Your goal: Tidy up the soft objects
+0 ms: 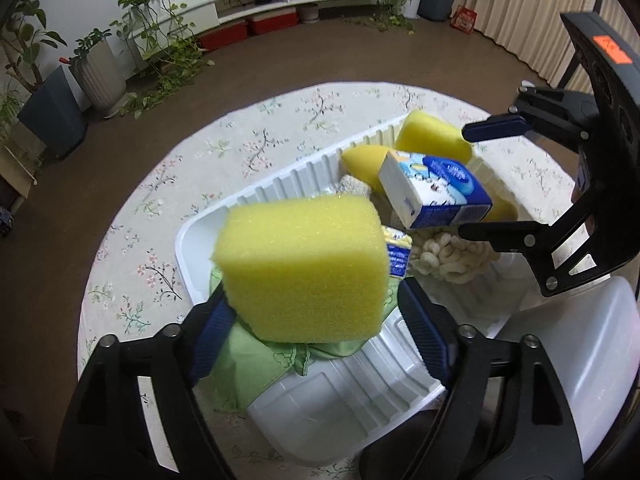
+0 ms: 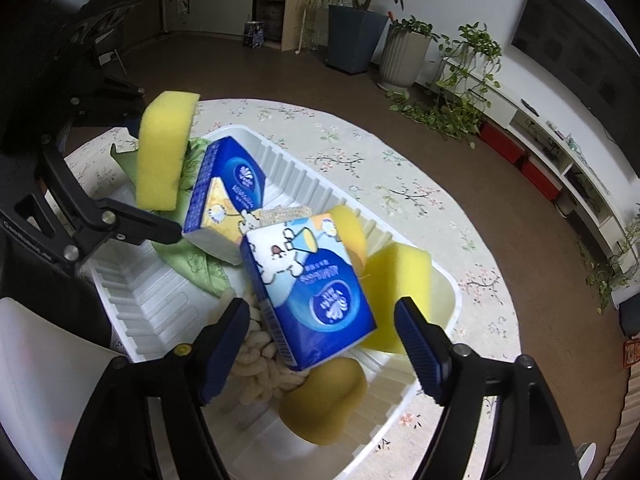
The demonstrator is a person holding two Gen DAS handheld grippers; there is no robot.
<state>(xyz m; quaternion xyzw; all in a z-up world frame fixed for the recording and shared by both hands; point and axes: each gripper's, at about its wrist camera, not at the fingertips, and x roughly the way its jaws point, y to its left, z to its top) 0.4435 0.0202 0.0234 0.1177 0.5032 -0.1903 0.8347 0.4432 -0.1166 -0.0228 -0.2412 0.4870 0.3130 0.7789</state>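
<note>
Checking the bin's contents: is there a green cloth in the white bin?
Yes, a green cloth lies in the white bin, under the yellow sponge between the left gripper's fingers.

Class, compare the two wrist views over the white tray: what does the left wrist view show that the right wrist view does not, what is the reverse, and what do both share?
Only the left wrist view: striped curtains.
Only the right wrist view: a dark wall screen.
Both: the white tray, a yellow sponge between the left gripper fingers, a blue tissue pack between the right gripper fingers, a green cloth, and the floral tablecloth.
</note>
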